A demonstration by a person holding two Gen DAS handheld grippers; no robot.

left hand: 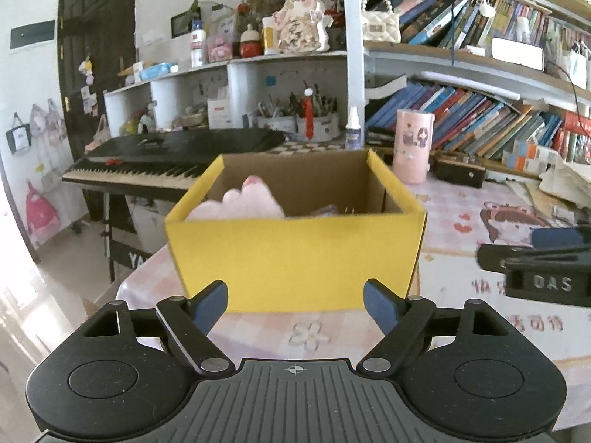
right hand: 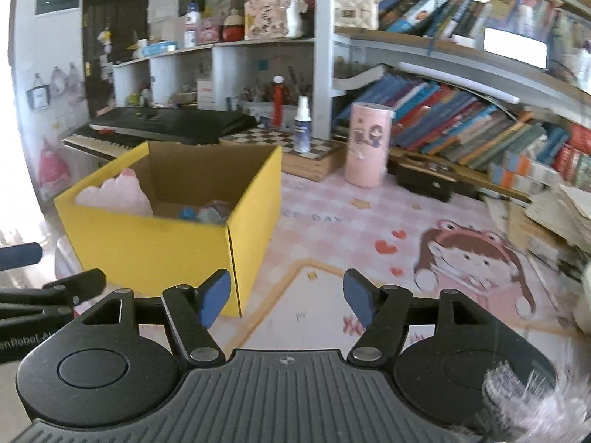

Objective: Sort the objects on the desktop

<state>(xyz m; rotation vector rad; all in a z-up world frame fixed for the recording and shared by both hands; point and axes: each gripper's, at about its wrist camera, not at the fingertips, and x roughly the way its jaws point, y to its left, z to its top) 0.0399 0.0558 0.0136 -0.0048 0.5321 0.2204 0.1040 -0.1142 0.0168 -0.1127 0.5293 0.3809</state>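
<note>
Left wrist view, left to right: keyboard (left hand: 173, 162) at 10 o'clock beyond the table edge. Yellow box (left hand: 291, 258) dead ahead at 12 o'clock on the pink tablecloth (left hand: 461, 317), open top, pink plush (left hand: 247, 203) inside against its left wall. Left gripper (left hand: 295, 304) released, blue pads spread, nothing between them, close in front of the box. Pink cylinder (left hand: 413, 146) at 1 o'clock behind the box. Right gripper's side enters at 3 o'clock.

Right wrist view: box at 10 o'clock, plush plus small blurred items inside. Right gripper (right hand: 290, 297) released, empty, over bare cloth. Spray bottle (right hand: 303, 125) at 12 o'clock, bookshelf (right hand: 461, 122) at 2 o'clock
</note>
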